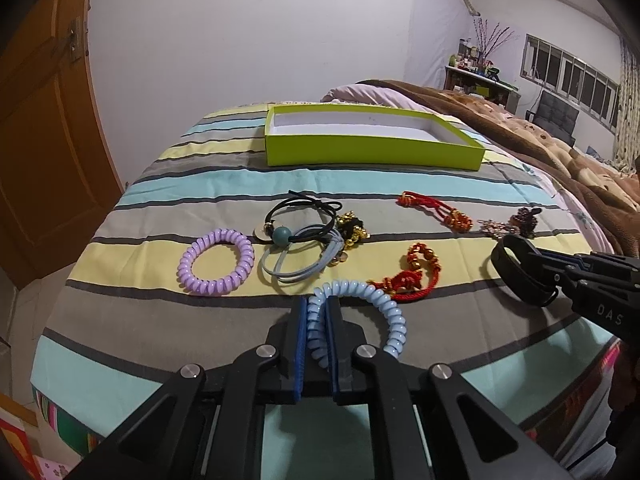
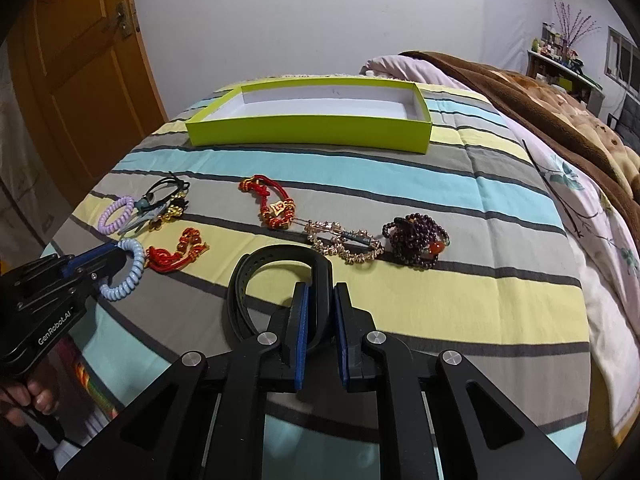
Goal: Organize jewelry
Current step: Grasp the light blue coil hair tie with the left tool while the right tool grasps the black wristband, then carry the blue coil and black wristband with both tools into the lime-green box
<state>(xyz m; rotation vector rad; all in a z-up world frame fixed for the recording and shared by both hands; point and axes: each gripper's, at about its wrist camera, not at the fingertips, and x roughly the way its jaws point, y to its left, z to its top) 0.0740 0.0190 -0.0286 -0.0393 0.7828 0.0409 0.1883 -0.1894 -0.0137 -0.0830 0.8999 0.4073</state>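
- Pinching, left wrist view: left claw (image 1: 318, 320) pressed on the blue coil (image 1: 382, 300), one side of the loop between the blue pads, the rest arcing out to the right over the bed (image 1: 460, 184).
- Same view: purple coil (image 1: 218, 266) lies free at left; hair ties (image 1: 304, 236) tangled just right of it with gold beads (image 1: 352, 232); red knot (image 1: 412, 276) just beyond the blue coil.
- Same view: green box (image 1: 372, 152) sits far back on the bed, open, nothing visible inside.
- Same view: right claw (image 1: 536, 260) comes in from the right edge, closed on the black band (image 1: 520, 276).
- Right wrist view: right claw (image 2: 320, 320) squeezed on the right side of the black band (image 2: 276, 280); the loop spreads left, resting on the bed (image 2: 440, 184).
- Same view: second red cord (image 2: 272, 204), pale bead chain (image 2: 344, 244) and dark bead bracelet (image 2: 416, 244) lie in a row beyond the band; the chain touches the red cord.
- Same view: left claw (image 2: 116, 260) at left holds the blue coil (image 2: 128, 272); green box (image 2: 308, 132) well beyond everything.
- Handling, my read: the coil is light, springy and glossy, so it may slip or stretch; grip across one strand, as now. The band looks rubbery and flexible with decent friction; pinch on the flat strap.
- Bead pieces look loose and floppy; take them at a bunched spot so they do not dangle or snag.
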